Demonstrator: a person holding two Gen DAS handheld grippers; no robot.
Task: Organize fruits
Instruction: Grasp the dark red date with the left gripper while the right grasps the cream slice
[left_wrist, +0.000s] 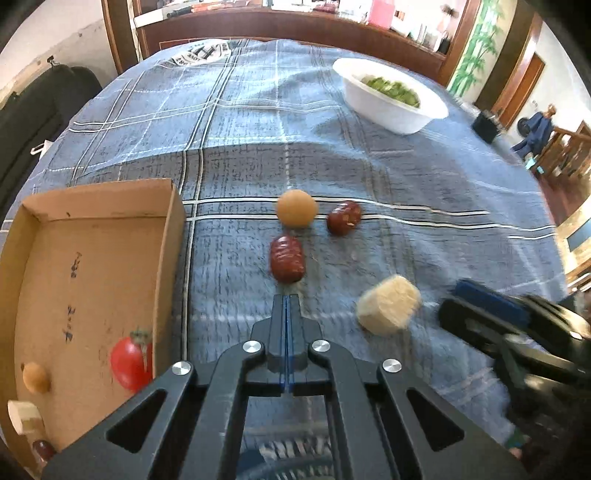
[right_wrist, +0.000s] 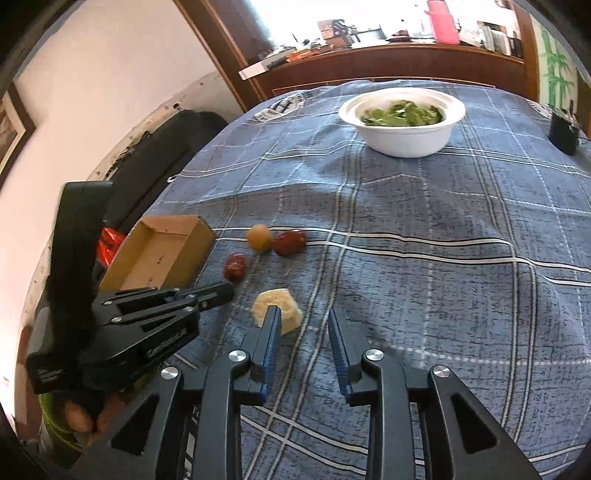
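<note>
The left tool (left_wrist: 287, 302) has its fingers pressed together and holds nothing; it is just before a red date (left_wrist: 287, 258). The right tool (right_wrist: 304, 325) is spread apart, near the pale chunk (right_wrist: 284, 306). On the counter (right_wrist: 443, 295) lie also an orange fruit (left_wrist: 296, 208) and another date (left_wrist: 343, 218). The box (left_wrist: 92, 266) holds a tomato (left_wrist: 129, 363).

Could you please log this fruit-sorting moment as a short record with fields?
left tool: shut, empty, above the cloth
right tool: open, empty, near the pale chunk
box: holds a tomato and small pieces
loose on cloth: round fruit, two red dates
bowl: greens inside
</note>
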